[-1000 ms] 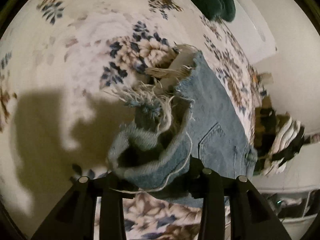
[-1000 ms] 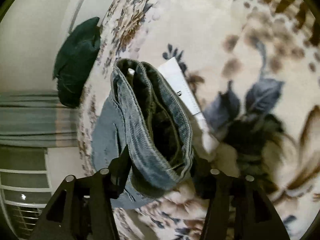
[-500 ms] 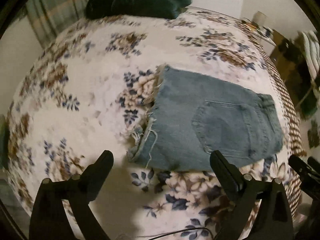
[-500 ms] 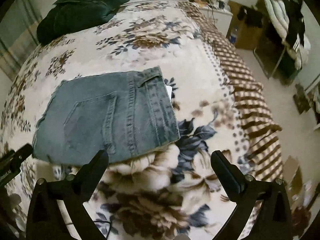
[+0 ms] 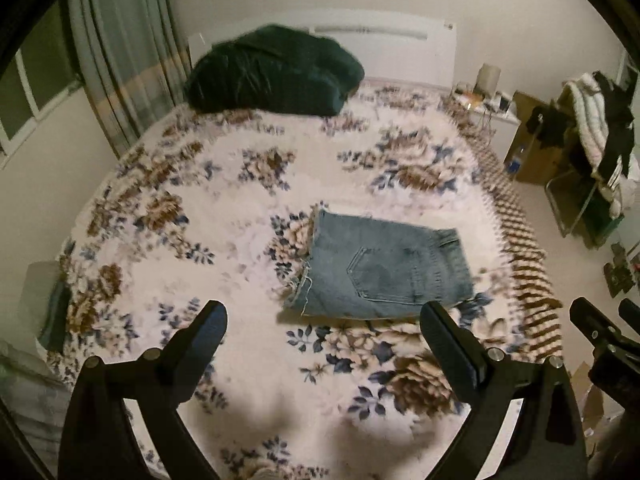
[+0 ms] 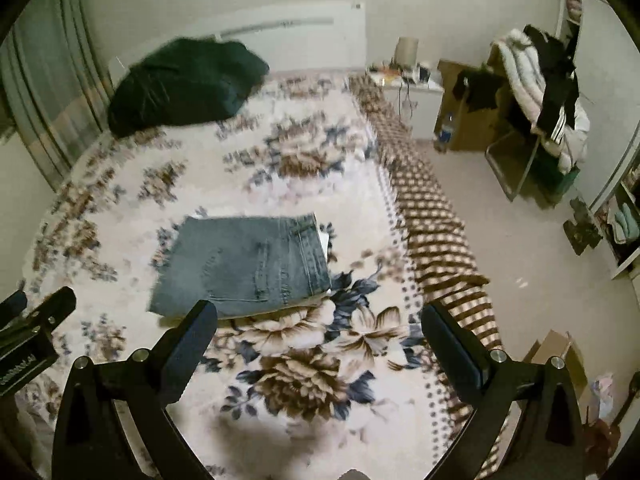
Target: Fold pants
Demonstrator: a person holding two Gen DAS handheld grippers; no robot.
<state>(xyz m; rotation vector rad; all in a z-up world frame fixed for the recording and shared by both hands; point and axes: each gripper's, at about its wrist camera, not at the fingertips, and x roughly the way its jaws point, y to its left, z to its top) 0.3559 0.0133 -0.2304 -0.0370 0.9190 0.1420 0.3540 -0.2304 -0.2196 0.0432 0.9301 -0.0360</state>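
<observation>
Folded blue denim pants [image 5: 384, 268] lying flat on cream floral blanket [image 5: 208, 200]. Left gripper [image 5: 322, 320] and right gripper [image 6: 320, 316] both spread wide, empty, above blanket, clear of denim.

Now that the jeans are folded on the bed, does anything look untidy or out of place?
A white tag sticks out from under the waistband end of the folded jeans. The opposite edge is frayed. Otherwise they lie flat.

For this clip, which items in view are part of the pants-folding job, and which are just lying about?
Job:
jeans, folded flat on the bed
left gripper, open
right gripper, open

Lying about:
blanket
dark green bundle
chair with clothes
cardboard box
nightstand
curtain
</observation>
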